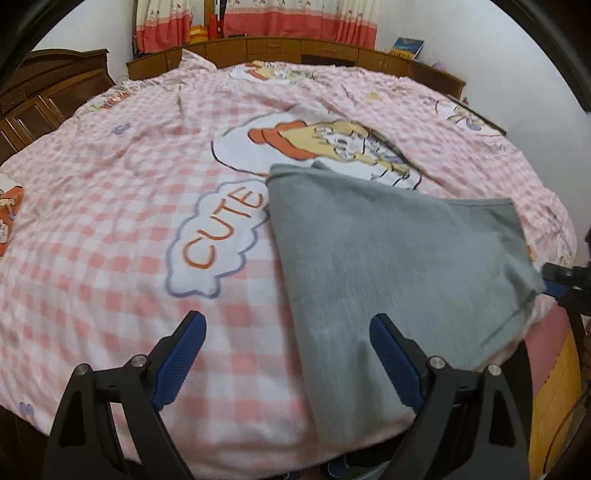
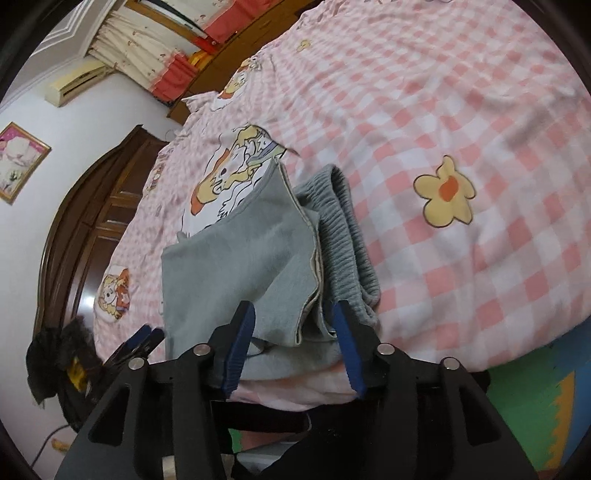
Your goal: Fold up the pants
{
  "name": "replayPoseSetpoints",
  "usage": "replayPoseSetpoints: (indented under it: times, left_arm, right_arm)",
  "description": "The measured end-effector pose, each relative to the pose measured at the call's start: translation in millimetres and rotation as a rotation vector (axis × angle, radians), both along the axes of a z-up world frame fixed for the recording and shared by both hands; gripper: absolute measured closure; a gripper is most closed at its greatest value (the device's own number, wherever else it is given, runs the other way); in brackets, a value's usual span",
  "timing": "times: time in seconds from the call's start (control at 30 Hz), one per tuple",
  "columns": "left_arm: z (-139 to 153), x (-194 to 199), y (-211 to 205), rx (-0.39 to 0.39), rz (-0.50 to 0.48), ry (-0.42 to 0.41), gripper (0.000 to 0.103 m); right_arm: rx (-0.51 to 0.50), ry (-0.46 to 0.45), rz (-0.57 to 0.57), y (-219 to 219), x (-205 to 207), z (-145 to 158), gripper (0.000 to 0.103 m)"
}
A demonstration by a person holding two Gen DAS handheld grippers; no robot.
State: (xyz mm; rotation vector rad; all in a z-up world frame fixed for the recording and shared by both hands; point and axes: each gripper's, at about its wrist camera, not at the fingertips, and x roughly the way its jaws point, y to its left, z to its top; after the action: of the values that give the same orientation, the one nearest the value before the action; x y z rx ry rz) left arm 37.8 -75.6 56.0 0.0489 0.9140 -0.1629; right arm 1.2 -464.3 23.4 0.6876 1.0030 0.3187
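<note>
Grey pants [image 1: 388, 251] lie folded into a thick flat stack on the pink checked bed cover [image 1: 129, 221], near its front right edge. My left gripper [image 1: 290, 354] hovers open and empty at the stack's near left edge, its right finger [image 1: 391, 358] over the grey cloth. In the right wrist view the pants [image 2: 236, 258] show their ribbed waistband [image 2: 347, 229] on the right. My right gripper [image 2: 293, 343] is open, and the stack's near edge lies between its fingers. The right gripper [image 1: 561, 284] also shows at the stack's right corner, and the left gripper [image 2: 142, 341] at the lower left.
A dark wooden headboard [image 1: 48, 92] stands at the left and low wooden cabinets [image 1: 295, 51] run behind the bed under red-and-cream curtains [image 1: 295, 18]. Coloured foam floor mats [image 2: 546, 402] lie past the bed's edge. A dark bundle [image 2: 59, 362] sits by the headboard.
</note>
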Motion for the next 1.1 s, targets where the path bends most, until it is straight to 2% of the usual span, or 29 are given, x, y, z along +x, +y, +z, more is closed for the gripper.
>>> replayPoseSetpoints:
  times: [0.1,0.17,0.2,0.23,0.27,0.33,0.37,0.47,0.5,0.57,0.63,0.7,0.77,0.83,0.87,1.0,1.1]
  left_arm:
    - [-18,10,0,-0.027,0.021,0.036,0.010]
    - [-30,13,7,-0.083,0.049,0.064,0.009]
    - [-33,13,10,-0.104,0.055,0.068,0.009]
    - [-35,14,12,-0.119,0.058,0.070,0.009]
    - [-36,14,14,-0.129,0.056,0.071,0.009]
    - [-37,15,14,-0.128,0.048,0.066,0.008]
    - [-38,14,13,-0.124,0.049,0.060,0.008]
    - [-40,12,12,-0.122,0.042,0.041,0.007]
    - [-39,11,13,-0.128,0.038,0.039,0.008]
    - [-33,10,17,-0.161,0.035,0.043,0.009]
    - [-21,9,23,-0.204,0.033,0.029,0.015]
    - [-2,10,27,-0.236,0.028,-0.019,0.016]
    - [14,14,27,-0.255,0.008,-0.063,0.025]
    - [23,24,21,-0.263,-0.025,-0.076,0.043]
    - [23,32,16,-0.257,-0.042,-0.069,0.046]
    - [19,59,0,-0.243,-0.071,-0.067,0.048]
    - [5,84,-5,-0.191,-0.060,-0.043,0.050]
  right_arm:
    - [0.053,0.040,0.018,6,12,-13,0.057]
    - [0.020,0.062,0.026,11,19,-20,0.060]
    - [0.005,0.070,0.034,14,21,-22,0.076]
    - [-0.014,0.075,0.037,15,22,-22,0.088]
    - [-0.031,0.075,0.042,14,20,-17,0.092]
    - [-0.007,0.045,0.034,6,16,-6,0.094]
    - [-0.037,0.028,0.004,-2,12,4,0.098]
    - [-0.153,0.030,-0.054,-18,8,15,0.098]
    - [-0.255,0.045,-0.104,-23,7,17,0.098]
    - [-0.334,0.038,-0.141,-27,6,23,0.098]
    - [-0.308,-0.004,-0.142,-23,8,34,0.098]
    - [-0.270,-0.031,-0.111,-13,15,39,0.097]
    - [-0.237,-0.034,-0.065,1,27,37,0.097]
    - [-0.268,-0.032,-0.021,19,40,32,0.097]
    - [-0.288,-0.031,-0.009,26,44,28,0.097]
    - [-0.349,-0.024,0.012,42,62,14,0.097]
    - [-0.342,-0.014,0.019,39,68,1,0.097]
